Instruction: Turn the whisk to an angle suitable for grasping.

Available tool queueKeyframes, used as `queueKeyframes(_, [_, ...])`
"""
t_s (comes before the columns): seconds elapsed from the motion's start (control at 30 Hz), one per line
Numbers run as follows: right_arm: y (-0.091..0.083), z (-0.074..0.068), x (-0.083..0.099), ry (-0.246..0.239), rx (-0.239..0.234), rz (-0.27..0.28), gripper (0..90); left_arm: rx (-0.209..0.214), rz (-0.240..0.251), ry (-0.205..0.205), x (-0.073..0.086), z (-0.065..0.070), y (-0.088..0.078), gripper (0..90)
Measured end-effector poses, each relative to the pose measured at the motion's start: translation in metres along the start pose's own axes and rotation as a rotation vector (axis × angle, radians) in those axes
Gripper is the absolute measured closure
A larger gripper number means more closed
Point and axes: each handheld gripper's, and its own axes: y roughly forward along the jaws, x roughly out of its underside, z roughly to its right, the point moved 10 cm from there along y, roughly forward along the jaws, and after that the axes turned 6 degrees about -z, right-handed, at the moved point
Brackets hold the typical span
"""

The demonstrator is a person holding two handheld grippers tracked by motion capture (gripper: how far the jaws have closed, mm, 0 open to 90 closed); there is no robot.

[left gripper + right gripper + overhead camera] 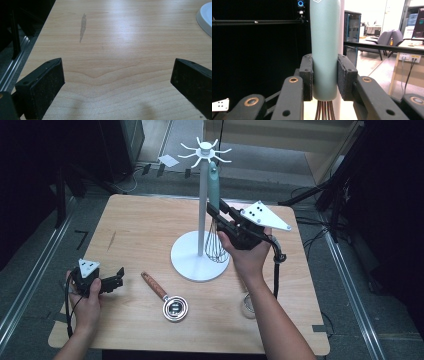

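A whisk with a teal handle (213,185) and copper-coloured wires (216,245) hangs upright beside the pole of a white hook stand (202,205). The handle's top end reaches the ring of hooks; I cannot tell whether it is hooked on. My right gripper (214,211) is shut on the lower part of the handle. In the right gripper view both pads press on the teal handle (324,37), which stands between the jaws of the right gripper (325,75). My left gripper (119,278) rests low on the table's left front, open, with bare wood inside the left gripper (117,82).
A small metal cup with a wooden handle (174,308) lies in front of the stand's round base (187,262). A glass jar (248,306) stands by the right forearm. The base's rim (206,17) shows at the far right of the left gripper view.
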Motion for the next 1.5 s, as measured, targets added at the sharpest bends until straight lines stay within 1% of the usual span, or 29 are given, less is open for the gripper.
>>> queueKeyframes(0.1, [0.0, 0.001, 0.0, 0.001, -0.009, -0.001, 68.8, 0.0, 0.0, 0.0, 0.0, 0.0, 0.0, 0.0])
queueKeyframes(0.17, [-0.001, 0.002, -0.002, 0.006, -0.012, 0.005, 63.6, 0.0, 0.0, 0.0, 0.0, 0.0, 0.0, 0.0])
queueKeyframes(0.27, [-0.003, 0.003, -0.005, 0.014, -0.016, 0.016, 63.0, -0.001, 0.001, -0.002, 0.0, 0.0, 0.0, 0.0])
queueKeyframes(0.33, [-0.004, 0.006, -0.007, 0.016, -0.01, 0.015, 66.3, -0.001, 0.0, -0.001, 0.0, 0.0, 0.0, 0.0])
queueKeyframes(0.43, [-0.006, 0.007, -0.01, 0.014, -0.013, 0.014, 77.9, -0.002, 0.0, -0.002, 0.0, 0.0, 0.0, 0.0])
queueKeyframes(0.5, [-0.007, 0.008, -0.014, 0.0, -0.005, 0.019, 85.7, -0.002, 0.001, -0.002, 0.0, 0.0, 0.0, 0.0])
queueKeyframes(0.57, [-0.007, 0.009, -0.019, -0.013, -0.001, 0.03, 90.0, -0.002, -0.001, 0.0, 0.0, 0.0, 0.0, 0.0])
queueKeyframes(0.67, [-0.007, 0.01, -0.029, -0.025, 0.008, 0.048, 90.0, -0.002, -0.001, 0.001, 0.0, 0.0, 0.0, 0.0])
queueKeyframes(0.73, [-0.008, 0.013, -0.037, -0.043, 0.035, 0.069, 90.0, -0.002, 0.0, 0.0, 0.0, 0.0, 0.0, 0.0])
queueKeyframes(0.83, [-0.007, 0.02, -0.046, -0.042, 0.056, 0.087, 90.0, -0.002, 0.0, 0.0, 0.0, 0.0, 0.0, 0.0])
queueKeyframes(1.17, [0.001, 0.042, -0.067, -0.038, 0.118, 0.107, 90.0, -0.001, 0.001, -0.002, 0.0, 0.0, 0.0, 0.0])
queueKeyframes(1.27, [0.003, 0.047, -0.071, -0.03, 0.127, 0.115, 90.0, -0.001, -0.001, -0.001, 0.0, 0.0, 0.0, 0.0])
queueKeyframes(1.37, [0.002, 0.047, -0.075, -0.028, 0.121, 0.14, 90.0, 0.0, -0.002, 0.0, 0.0, 0.0, 0.0, 0.0])
queueKeyframes(1.5, [0.002, 0.043, -0.079, -0.059, 0.111, 0.149, 90.0, 0.0, -0.002, 0.0, 0.0, 0.0, 0.0, 0.0])
